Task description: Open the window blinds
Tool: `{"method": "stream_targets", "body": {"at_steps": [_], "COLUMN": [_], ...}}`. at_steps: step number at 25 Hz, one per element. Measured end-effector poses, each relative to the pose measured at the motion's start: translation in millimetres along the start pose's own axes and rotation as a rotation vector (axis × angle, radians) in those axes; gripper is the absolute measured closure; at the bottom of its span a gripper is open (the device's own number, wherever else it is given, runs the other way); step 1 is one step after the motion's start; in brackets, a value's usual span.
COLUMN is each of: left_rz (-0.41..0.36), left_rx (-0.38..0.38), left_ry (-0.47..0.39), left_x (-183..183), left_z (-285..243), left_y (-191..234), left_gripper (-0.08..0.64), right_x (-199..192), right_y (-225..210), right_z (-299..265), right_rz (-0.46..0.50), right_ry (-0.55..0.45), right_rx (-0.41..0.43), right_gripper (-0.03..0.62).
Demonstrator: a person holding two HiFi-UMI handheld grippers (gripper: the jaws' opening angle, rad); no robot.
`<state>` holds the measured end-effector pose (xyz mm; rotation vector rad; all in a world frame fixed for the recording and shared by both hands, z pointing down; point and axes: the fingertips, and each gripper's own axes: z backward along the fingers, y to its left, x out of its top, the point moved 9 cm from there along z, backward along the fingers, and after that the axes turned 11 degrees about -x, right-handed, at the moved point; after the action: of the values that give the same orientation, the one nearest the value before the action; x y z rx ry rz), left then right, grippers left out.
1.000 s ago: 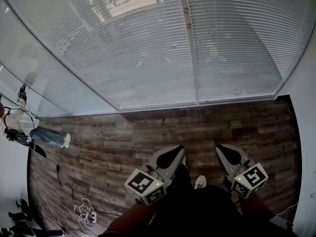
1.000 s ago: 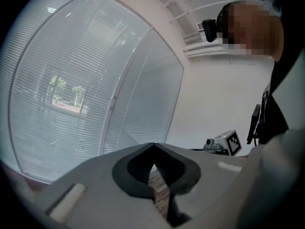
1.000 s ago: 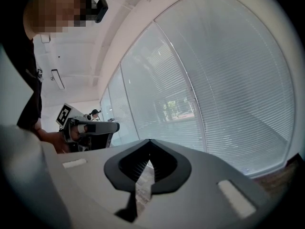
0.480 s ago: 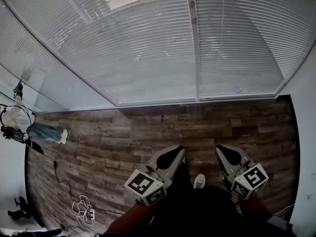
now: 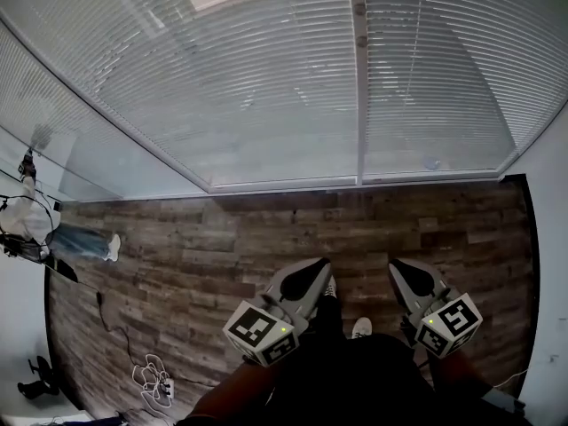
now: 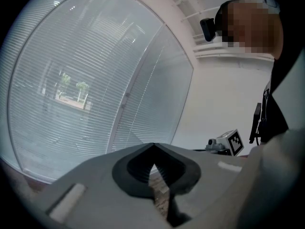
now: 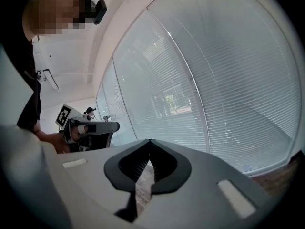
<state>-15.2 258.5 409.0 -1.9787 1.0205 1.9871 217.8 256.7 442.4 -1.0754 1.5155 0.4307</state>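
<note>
White slatted blinds point(image 5: 248, 87) hang down over the whole window wall ahead, with a vertical frame post point(image 5: 359, 87) between two panels. Greenery shows faintly through the slats. The blinds point(image 6: 71, 80) also fill the left gripper view, and the blinds point(image 7: 228, 70) fill the right gripper view. My left gripper point(image 5: 319, 268) and right gripper point(image 5: 398, 265) are held low near my body, well short of the blinds. Both are shut with nothing between them, the left gripper point(image 6: 152, 147) and right gripper point(image 7: 149, 142) tips meeting.
A wood-plank floor point(image 5: 222, 247) lies between me and the window. A person point(image 5: 31, 229) stands far left by the glass. Cables point(image 5: 151, 380) lie on the floor at lower left. A white wall point(image 5: 552, 238) bounds the right side. My shoe point(image 5: 360, 328) shows below.
The head view has shifted a little, so the frame post sits further right. The person at far left has drifted in view. Both grippers stay shut in the same low spot.
</note>
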Motion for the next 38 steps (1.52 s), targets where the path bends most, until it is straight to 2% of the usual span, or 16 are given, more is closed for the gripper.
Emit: {"method": "stream_targets", "body": {"at_steps": [12, 21, 25, 31, 38], "left_rz": [-0.057, -0.096, -0.107, -0.069, -0.056], "left_rx": [-0.049, -0.089, -0.113, -0.144, -0.135], "left_ry": [-0.043, -0.070, -0.057, -0.052, -0.066], "left_x": [67, 81, 88, 84, 85], "left_z": [-8, -8, -3, 0, -2], "left_y": [86, 157, 174, 191, 206], "left_gripper": [0.560, 0.560, 0.560, 0.560, 0.560], "right_x": [65, 81, 87, 86, 86], "right_y": [8, 12, 24, 32, 29], "right_z": [-84, -148, -164, -176, -184], "right_rz": [0.059, 0.106, 0.115, 0.131, 0.132], "right_ry": [-0.045, -0.106, -0.107, -0.065, -0.044], "right_rx": [-0.035, -0.060, -0.078, -0.097, -0.104], "right_gripper": [0.566, 0.566, 0.566, 0.566, 0.566]}}
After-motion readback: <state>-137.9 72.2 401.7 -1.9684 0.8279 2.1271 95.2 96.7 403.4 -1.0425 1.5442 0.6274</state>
